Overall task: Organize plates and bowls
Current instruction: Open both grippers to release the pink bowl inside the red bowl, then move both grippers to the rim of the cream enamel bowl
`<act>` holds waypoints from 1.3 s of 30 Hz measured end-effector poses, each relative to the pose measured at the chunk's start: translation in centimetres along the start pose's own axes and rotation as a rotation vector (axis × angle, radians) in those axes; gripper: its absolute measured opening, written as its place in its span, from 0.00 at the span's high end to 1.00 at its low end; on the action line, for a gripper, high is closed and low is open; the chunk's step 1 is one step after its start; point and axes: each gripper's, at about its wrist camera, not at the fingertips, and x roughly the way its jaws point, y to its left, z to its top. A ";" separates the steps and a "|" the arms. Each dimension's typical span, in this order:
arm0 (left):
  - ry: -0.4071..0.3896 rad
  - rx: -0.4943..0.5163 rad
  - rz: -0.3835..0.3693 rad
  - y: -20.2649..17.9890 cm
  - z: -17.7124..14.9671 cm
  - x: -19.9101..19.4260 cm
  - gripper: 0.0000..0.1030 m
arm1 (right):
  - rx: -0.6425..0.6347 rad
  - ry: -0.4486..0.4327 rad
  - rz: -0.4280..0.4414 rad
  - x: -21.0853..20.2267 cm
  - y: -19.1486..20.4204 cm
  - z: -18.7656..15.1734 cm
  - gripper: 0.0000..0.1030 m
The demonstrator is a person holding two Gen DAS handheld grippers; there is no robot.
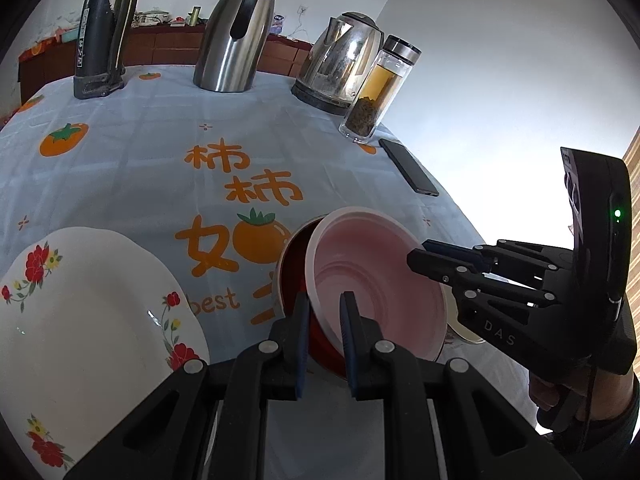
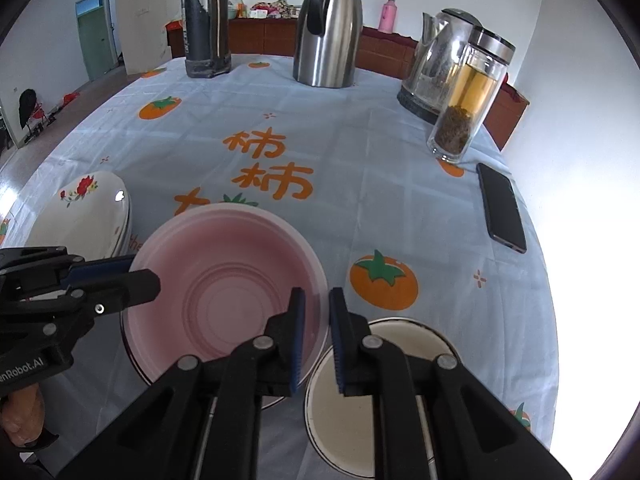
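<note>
A pink bowl (image 1: 376,280) (image 2: 224,292) sits nested inside a red bowl (image 1: 294,264) on the tablecloth. My left gripper (image 1: 325,336) is closed on the near rims of both bowls, one finger outside the red wall and one inside the pink bowl. My right gripper (image 2: 317,336) straddles the pink bowl's right rim with a narrow gap, and I cannot tell if it grips. A cream bowl with a dark rim (image 2: 340,420) lies under the right gripper. A white flowered plate (image 1: 80,328) (image 2: 88,216) lies to the left.
At the back of the table (image 2: 360,200) stand a black thermos (image 2: 206,20), a steel carafe (image 2: 328,28), an electric kettle (image 2: 436,60) and a glass tea bottle (image 2: 468,96). A black phone (image 2: 502,208) lies near the right edge.
</note>
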 end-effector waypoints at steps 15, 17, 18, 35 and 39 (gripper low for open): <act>0.002 0.018 0.007 -0.1 0.1 0.1 0.84 | -0.020 -0.002 -0.014 0.0 0.2 0.0 0.85; 0.004 0.020 0.008 -0.1 0.2 0.1 0.84 | -0.019 -0.003 -0.013 0.0 0.2 0.0 0.85; 0.004 0.020 0.008 -0.1 0.2 0.1 0.84 | -0.020 -0.002 -0.013 0.0 0.2 0.0 0.85; -0.150 -0.040 0.022 1.5 1.2 -2.6 0.32 | 0.088 -0.105 -0.017 -3.1 -3.0 -2.4 0.59; -0.167 -0.012 0.042 1.0 1.0 -2.5 0.32 | 0.156 -0.121 -0.046 -3.7 -5.5 -4.1 0.59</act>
